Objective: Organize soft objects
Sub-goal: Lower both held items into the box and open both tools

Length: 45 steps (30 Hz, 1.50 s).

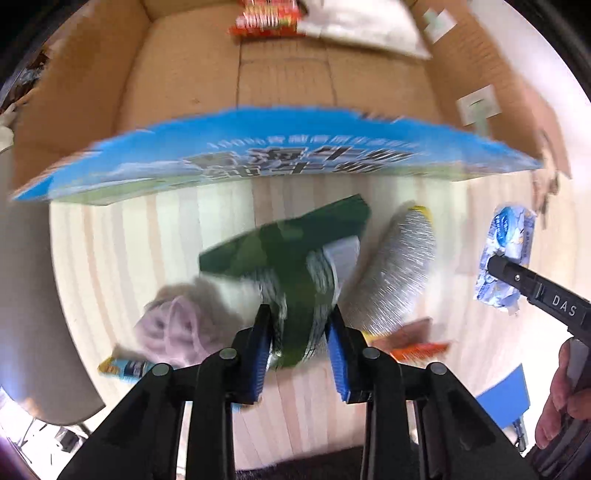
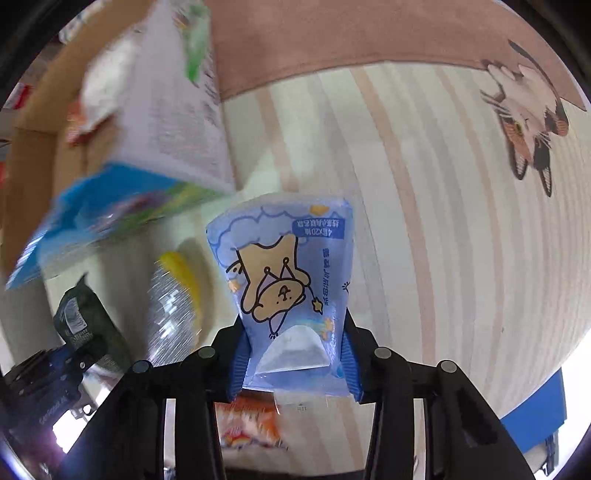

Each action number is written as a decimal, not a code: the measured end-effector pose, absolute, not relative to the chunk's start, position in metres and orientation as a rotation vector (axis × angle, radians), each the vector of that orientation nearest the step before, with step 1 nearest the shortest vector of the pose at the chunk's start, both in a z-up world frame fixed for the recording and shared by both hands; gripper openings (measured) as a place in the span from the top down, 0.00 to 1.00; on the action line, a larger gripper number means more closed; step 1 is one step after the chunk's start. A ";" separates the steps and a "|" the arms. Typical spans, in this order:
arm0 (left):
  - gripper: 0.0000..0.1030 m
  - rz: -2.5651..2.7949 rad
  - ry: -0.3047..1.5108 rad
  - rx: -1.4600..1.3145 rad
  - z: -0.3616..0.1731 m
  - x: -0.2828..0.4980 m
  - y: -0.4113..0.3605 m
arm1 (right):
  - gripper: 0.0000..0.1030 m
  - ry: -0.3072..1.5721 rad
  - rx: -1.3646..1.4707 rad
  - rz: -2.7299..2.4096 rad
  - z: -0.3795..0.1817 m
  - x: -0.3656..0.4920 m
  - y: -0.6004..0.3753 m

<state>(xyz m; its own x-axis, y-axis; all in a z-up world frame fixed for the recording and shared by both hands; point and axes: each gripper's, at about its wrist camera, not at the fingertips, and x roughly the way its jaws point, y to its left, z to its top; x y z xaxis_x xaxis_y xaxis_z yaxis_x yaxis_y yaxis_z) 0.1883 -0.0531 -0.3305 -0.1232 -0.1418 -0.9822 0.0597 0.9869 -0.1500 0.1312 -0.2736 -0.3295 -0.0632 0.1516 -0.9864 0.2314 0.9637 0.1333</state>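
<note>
My left gripper [image 1: 301, 321] is shut on a dark green snack packet [image 1: 295, 254] and holds it above the striped wooden table. My right gripper [image 2: 291, 343] is shut on a light blue tissue pack [image 2: 288, 273] with a cartoon bear, lifted off the table. That pack and the right gripper's finger also show in the left wrist view [image 1: 506, 254]. An open cardboard box [image 1: 280, 74] with blue printed flaps stands just beyond; it holds a red packet [image 1: 266, 18] and a white pillow-like item [image 1: 365, 26]. The green packet also shows in the right wrist view [image 2: 81, 321].
On the table lie a silver foil bag [image 1: 399, 269] with a yellow end, a pale pink knitted cloth [image 1: 173, 328], an orange packet [image 1: 417, 343] and a small yellow-blue packet [image 1: 125, 365]. A cat picture [image 2: 528, 114] is on the table's far side. A blue chair [image 1: 506, 395] stands below.
</note>
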 end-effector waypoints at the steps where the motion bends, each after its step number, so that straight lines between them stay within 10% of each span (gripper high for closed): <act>1: 0.79 -0.187 1.666 -0.080 -0.317 0.187 -0.053 | 0.57 1.628 0.301 -0.051 -0.318 0.128 -0.273; 11: 0.71 -0.294 1.579 -0.102 -0.267 0.195 -0.014 | 0.57 1.487 0.250 0.113 -0.209 0.138 -0.246; 15: 0.50 -0.280 1.656 -0.157 -0.289 0.190 -0.003 | 0.57 1.502 0.263 0.102 -0.224 0.136 -0.238; 26: 0.59 -0.150 1.729 0.080 -0.390 0.195 -0.046 | 0.57 1.593 0.275 0.056 -0.302 0.138 -0.231; 45: 0.69 -0.200 1.400 -0.103 -0.175 0.256 0.024 | 0.57 1.438 0.271 0.212 -0.209 0.194 -0.199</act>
